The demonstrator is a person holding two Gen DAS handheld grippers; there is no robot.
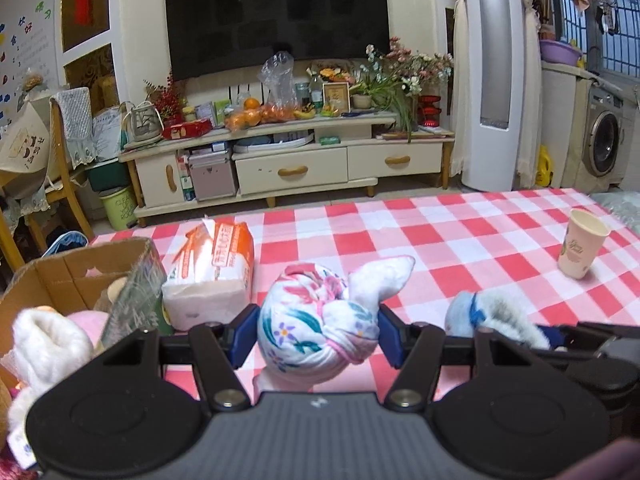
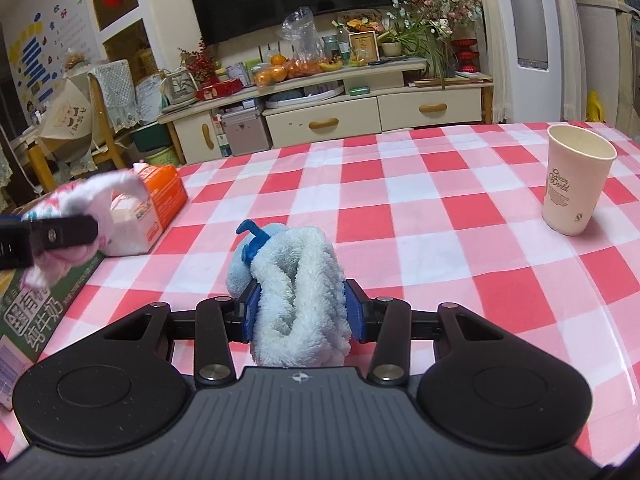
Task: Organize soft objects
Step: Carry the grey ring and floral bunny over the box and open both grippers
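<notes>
My left gripper (image 1: 318, 334) is shut on a knotted floral cloth bundle (image 1: 316, 320), white with pink and teal print, held just right of an open cardboard box (image 1: 76, 272). The box holds a white fluffy item (image 1: 44, 344) and a pink soft item (image 1: 86, 320). My right gripper (image 2: 302, 314) is shut on a fluffy light-blue rolled towel (image 2: 296, 280) with a blue plastic hook (image 2: 252, 240), low over the checked tablecloth. The towel also shows in the left wrist view (image 1: 496, 316), and the floral bundle in the right wrist view (image 2: 80, 208).
An orange-and-white tissue pack (image 1: 212, 272) lies beside the box on the red-and-white checked table (image 1: 460, 248). A paper cup (image 2: 576, 184) stands at the right. A TV stand (image 1: 288, 160) and a chair (image 1: 60, 168) are beyond the table's far edge.
</notes>
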